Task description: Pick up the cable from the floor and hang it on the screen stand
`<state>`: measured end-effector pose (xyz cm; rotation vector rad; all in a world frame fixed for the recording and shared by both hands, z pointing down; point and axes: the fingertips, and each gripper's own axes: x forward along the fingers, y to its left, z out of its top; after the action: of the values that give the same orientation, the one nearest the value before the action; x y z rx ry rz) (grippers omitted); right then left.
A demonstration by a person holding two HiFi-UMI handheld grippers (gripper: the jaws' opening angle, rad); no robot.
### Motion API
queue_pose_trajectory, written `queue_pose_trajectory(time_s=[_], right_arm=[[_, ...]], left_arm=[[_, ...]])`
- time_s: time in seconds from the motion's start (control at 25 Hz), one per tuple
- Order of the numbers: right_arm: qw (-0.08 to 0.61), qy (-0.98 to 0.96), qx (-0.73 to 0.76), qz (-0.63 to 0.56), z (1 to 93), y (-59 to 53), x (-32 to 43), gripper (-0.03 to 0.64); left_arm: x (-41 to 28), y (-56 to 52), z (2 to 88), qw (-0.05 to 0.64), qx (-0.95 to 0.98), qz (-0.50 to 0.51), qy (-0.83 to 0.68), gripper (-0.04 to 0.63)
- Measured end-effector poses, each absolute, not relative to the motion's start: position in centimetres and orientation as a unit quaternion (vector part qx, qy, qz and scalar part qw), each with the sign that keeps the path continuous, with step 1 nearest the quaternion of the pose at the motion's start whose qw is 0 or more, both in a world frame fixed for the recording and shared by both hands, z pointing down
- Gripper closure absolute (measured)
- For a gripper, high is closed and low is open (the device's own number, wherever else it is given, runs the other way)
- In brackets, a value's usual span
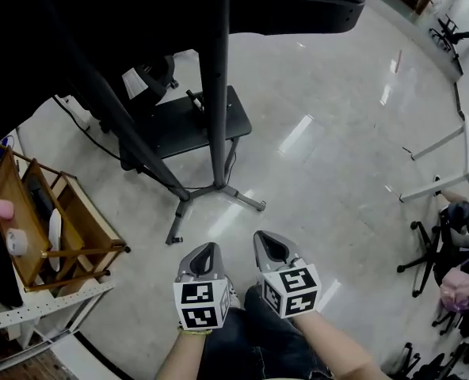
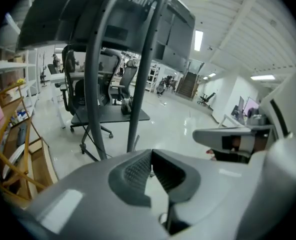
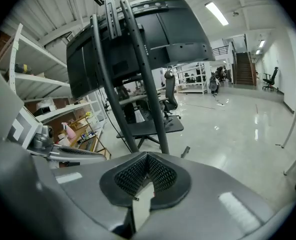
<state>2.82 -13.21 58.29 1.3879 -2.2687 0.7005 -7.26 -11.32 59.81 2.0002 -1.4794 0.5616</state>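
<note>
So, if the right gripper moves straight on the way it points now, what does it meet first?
Probably the dark metal post of the screen stand, which stands directly beyond the shut right gripper in its own view. Depth is unclear, so it could pass just beside it.

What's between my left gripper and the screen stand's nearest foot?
Only bare glossy floor separates the left gripper from the screen stand's foot, seen in the head view.

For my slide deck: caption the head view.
Left gripper and right gripper, both shut and empty, side by side before the screen stand.
</note>
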Motion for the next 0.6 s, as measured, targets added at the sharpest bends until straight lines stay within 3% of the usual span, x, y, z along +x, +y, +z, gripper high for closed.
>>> queue_pose_trajectory(time_s=[0.28,0.6], right_arm=[[0.242,-0.825,0.461,0.219,73.3,-21.6,-0.6,0.617],[0.293,-0.823,0.44,0.208,92.1,-28.6,-2.9,0.617]], left_arm=[[-10.7,-17.9,74.0,0.349,0.703,0.198,-0.588,0.588],[-12.0,-22.9,89.3,0.363,0.689,0.217,-0.589,0.588]])
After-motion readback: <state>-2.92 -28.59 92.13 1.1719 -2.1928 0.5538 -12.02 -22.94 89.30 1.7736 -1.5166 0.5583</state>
